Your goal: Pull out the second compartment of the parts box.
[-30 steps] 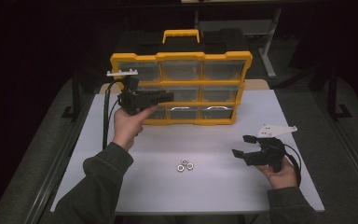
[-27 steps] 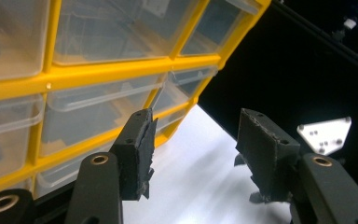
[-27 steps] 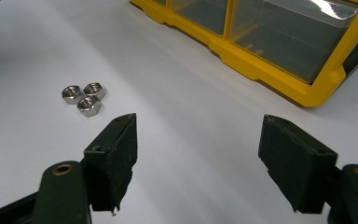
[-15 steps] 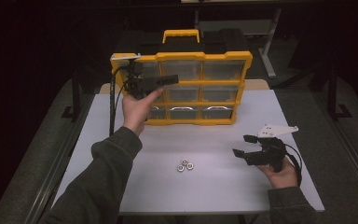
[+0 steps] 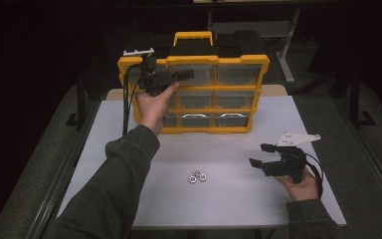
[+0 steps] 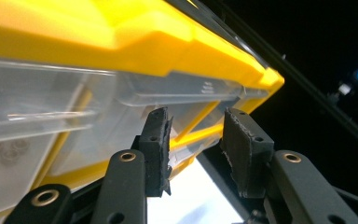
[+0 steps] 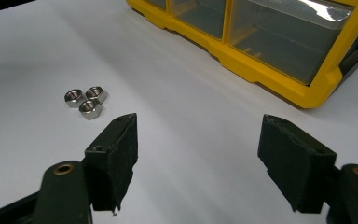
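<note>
A yellow organizer (image 5: 238, 60) with clear drawers stands upright at the back of the white table. My left gripper (image 5: 189, 74) is raised in front of its top row, level with a clear drawer (image 6: 51, 116). The jaws have just been closing. A narrow gap still shows between the pads (image 6: 247, 140), which grip nothing; the drawer's lip sits just beyond the tips. Small nuts (image 6: 7, 149) lie inside a drawer. Three loose steel nuts (image 5: 197, 176) sit on the table. My right gripper (image 5: 256, 155) rests at the right, open and empty, with the three nuts (image 7: 86, 101) ahead to its left.
The organizer's black carrying handle area and yellow grip (image 5: 193, 37) rise at the back. The table's front edge (image 5: 219, 226) is near the person's sleeves. A cable (image 5: 125, 104) hangs from the left gripper. Dark floor and table legs surround the table.
The left hand has risen from the organizer's middle row to its top row and shifted right, and its jaws have narrowed. The right hand and the nuts have not moved.
</note>
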